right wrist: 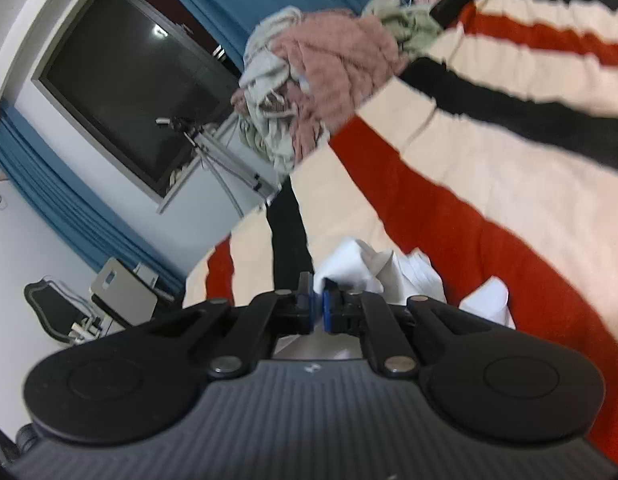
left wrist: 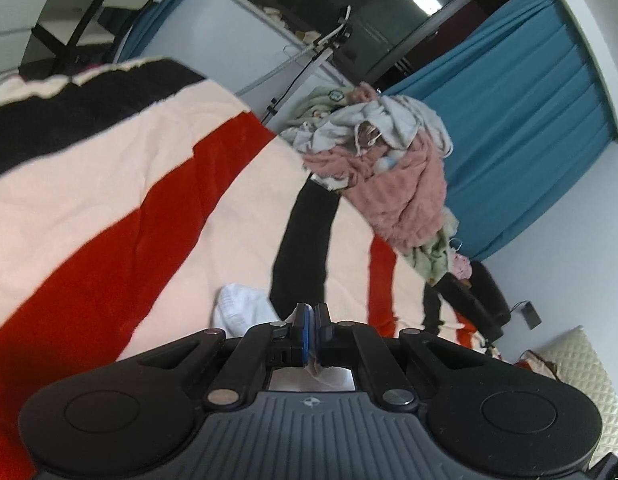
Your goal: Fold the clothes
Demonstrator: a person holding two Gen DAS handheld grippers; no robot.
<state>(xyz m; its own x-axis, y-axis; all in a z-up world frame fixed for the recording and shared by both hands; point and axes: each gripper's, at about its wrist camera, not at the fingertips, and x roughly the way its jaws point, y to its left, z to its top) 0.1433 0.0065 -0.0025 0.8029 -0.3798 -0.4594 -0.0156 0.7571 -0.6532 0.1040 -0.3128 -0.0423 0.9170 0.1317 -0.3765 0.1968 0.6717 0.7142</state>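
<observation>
Pinching a white garment [right wrist: 361, 268] between them, the left gripper [left wrist: 311, 316] and right gripper [right wrist: 317, 298] hold clamped jaws over the striped blanket [left wrist: 129, 184] (clothes pile [left wrist: 385, 168] behind).

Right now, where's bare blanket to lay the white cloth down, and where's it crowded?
Free: the wide cream and red stripes of the blanket left of the black strip, and the stretch between that strip and the white cloth. Crowded: the far end, where the clothes pile sits. Both tongs, left and right, grip the cloth.
</observation>
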